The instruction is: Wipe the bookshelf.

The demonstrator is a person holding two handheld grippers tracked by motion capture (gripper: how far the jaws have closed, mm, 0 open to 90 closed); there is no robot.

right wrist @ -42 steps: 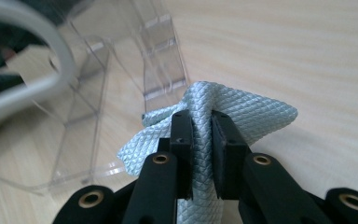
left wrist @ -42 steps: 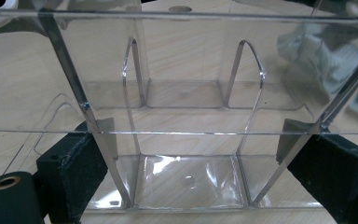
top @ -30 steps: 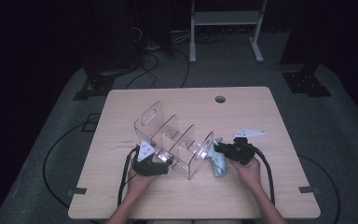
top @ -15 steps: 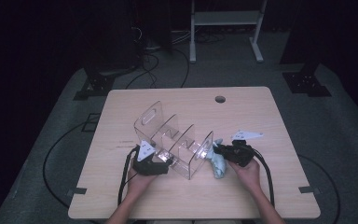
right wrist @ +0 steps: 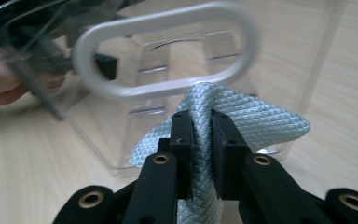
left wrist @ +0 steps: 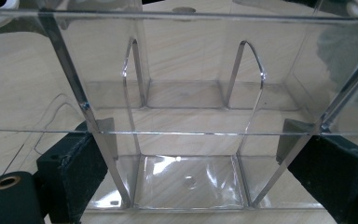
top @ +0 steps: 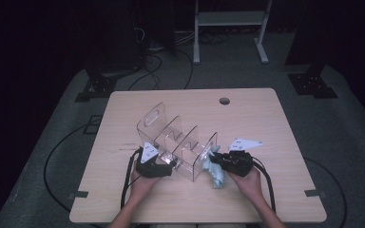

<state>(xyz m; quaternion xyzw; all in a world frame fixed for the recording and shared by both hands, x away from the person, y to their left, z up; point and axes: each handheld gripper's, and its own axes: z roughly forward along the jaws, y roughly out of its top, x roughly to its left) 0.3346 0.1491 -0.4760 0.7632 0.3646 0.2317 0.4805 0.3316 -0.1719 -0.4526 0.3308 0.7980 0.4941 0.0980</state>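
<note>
A clear acrylic organizer [top: 178, 142] with several dividers lies on the wooden table [top: 266, 118]. My left gripper [top: 170, 165] grips its near left end. In the left gripper view the organizer [left wrist: 186, 107] sits between the widely spread jaws, and both black pads [left wrist: 74, 172] press its side walls. My right gripper [top: 217, 162] is at the organizer's right end, shut on a light blue cloth [top: 216, 176] that hangs from it. In the right gripper view the cloth [right wrist: 256, 119] is pinched in the right gripper [right wrist: 200, 126], just in front of the organizer's oval handle cutout [right wrist: 168, 51].
A round cable hole [top: 224, 100] is in the far part of the tabletop. Black cables [top: 128, 180] trail from both grippers toward the near edge. A white metal stand [top: 230, 28] and dark equipment stand on the floor beyond the table.
My right gripper has shifted a little with the cloth, toward the near edge and closer to the organizer's end. The left gripper and the organizer have stayed put.
</note>
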